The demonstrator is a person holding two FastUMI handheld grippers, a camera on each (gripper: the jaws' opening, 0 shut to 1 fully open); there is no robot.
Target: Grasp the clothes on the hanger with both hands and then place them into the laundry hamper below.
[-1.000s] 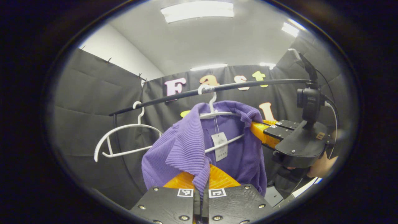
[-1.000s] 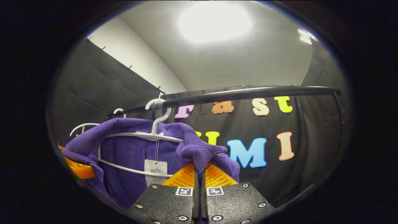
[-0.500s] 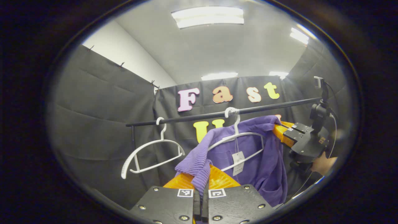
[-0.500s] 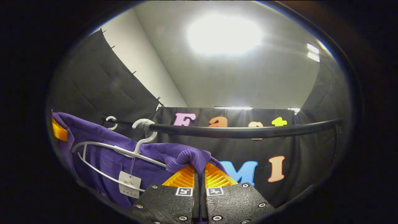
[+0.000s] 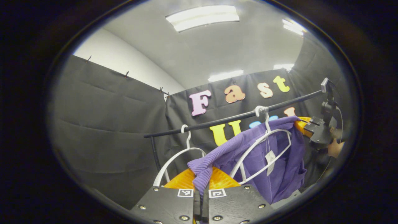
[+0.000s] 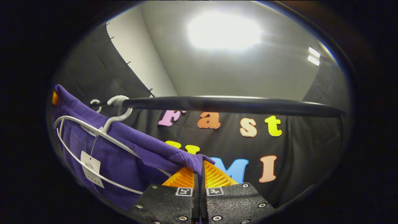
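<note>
A purple knit garment (image 5: 281, 165) hangs stretched between both grippers, partly draped behind a white hanger (image 5: 273, 133) on the black rail (image 5: 217, 121). In the left gripper view, my left gripper (image 5: 201, 182) is shut on one ribbed shoulder edge at the bottom. The right gripper (image 5: 306, 126) pinches the other shoulder at far right, with a hand (image 5: 335, 148) behind it. In the right gripper view, my right gripper (image 6: 200, 170) is shut on the purple garment (image 6: 124, 158). From there the cloth runs left past the white hanger (image 6: 93, 132) and its paper tag (image 6: 90, 166).
A second, bare white hanger (image 5: 174, 157) hangs on the rail left of the garment. The rail (image 6: 233, 105) crosses close above my right gripper. Black cloth walls close in the back and both sides, with ceiling lights above.
Both grippers have drawn back from the rail and apart, each keeping its hold. The garment is pulled wider and flatter, and its shoulders have slid off the hanger's arms.
</note>
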